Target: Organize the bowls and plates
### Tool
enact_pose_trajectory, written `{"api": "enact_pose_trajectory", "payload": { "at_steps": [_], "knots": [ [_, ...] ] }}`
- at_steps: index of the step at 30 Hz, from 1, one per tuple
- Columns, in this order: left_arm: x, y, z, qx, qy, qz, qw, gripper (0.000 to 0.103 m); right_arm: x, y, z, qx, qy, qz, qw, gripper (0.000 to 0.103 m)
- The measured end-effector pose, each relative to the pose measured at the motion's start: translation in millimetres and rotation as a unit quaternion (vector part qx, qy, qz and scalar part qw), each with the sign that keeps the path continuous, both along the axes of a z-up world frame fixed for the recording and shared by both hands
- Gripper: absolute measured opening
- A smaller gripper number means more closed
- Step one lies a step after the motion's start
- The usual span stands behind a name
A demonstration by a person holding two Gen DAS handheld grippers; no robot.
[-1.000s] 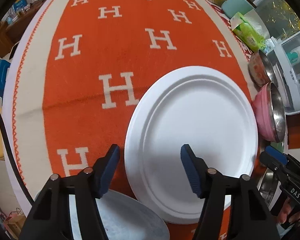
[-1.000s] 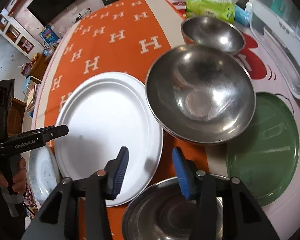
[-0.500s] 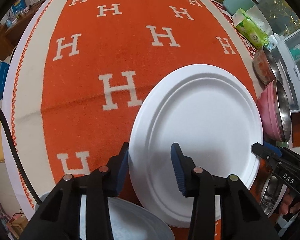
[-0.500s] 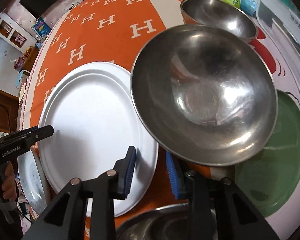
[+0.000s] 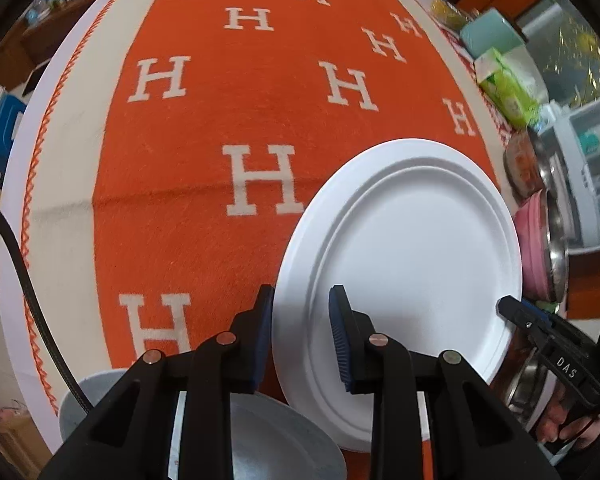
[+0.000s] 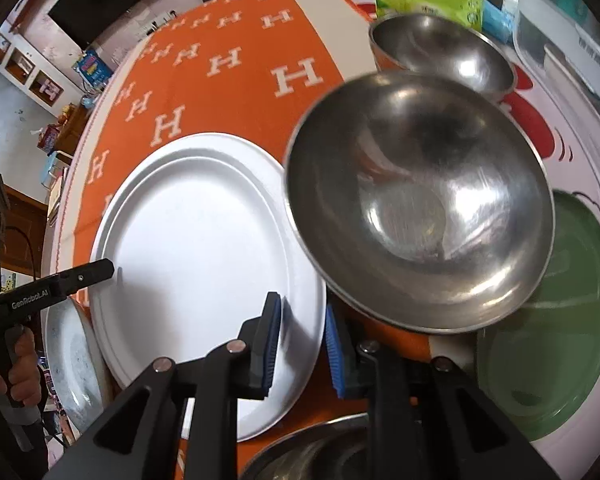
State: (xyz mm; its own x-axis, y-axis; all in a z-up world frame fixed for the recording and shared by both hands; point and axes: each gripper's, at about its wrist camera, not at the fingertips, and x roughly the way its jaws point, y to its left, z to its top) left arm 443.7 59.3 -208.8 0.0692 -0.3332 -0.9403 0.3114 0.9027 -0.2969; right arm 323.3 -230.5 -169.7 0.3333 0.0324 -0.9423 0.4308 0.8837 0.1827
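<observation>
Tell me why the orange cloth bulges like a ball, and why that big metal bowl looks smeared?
Left wrist view: the fisheye lens bows the flat orange cloth, and the white plate is sharp. Right wrist view: the big steel bowl is blurred at its rim, likely motion, with bright window glare inside; the green plate looks soft too.
</observation>
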Motion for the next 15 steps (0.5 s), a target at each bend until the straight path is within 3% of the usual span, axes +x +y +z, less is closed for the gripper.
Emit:
{"api": "enact_pose_trajectory", "payload": {
  "at_steps": [15],
  "knots": [
    [-16,43,50,-0.096,-0.039,0.061,0.9927,0.026,-14,8,53,-0.032,-0.085,0.020,0.996,0.022]
  ]
}}
